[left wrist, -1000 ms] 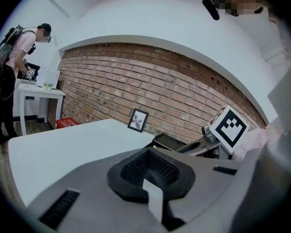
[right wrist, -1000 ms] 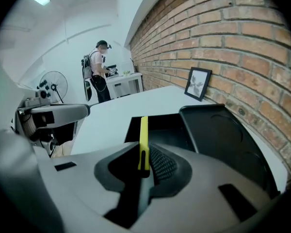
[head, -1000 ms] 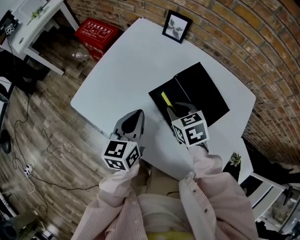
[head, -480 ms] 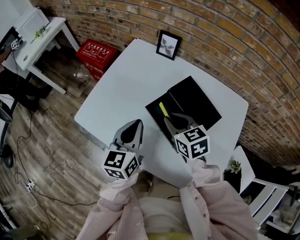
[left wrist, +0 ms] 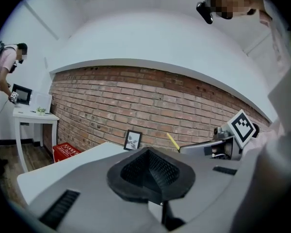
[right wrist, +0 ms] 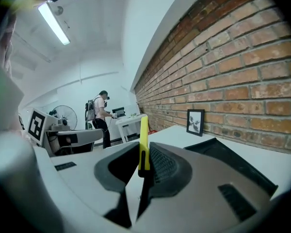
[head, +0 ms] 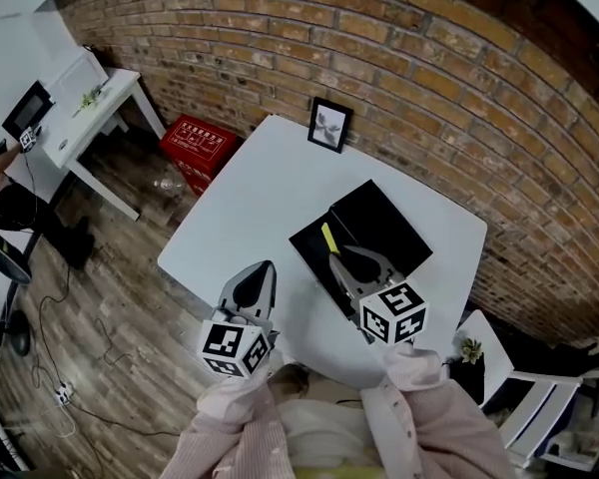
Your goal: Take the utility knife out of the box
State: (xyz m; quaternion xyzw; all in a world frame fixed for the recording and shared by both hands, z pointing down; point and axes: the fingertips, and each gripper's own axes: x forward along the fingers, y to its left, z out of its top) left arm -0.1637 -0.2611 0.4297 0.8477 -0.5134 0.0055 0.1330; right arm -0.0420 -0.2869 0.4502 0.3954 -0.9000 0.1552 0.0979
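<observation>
Step in hand: withdrawal; the utility knife (head: 328, 237) is judged clear of the box (head: 384, 223), held above its left half.
Right claw (right wrist: 142, 155): clamped on the utility knife's lower end.
Left claw (left wrist: 150, 171): closed together, empty, left of the box.
Next move: the utility knife is to be carried beside the box and laid on bare desk (head: 260, 178); a firm grip is called for.
</observation>
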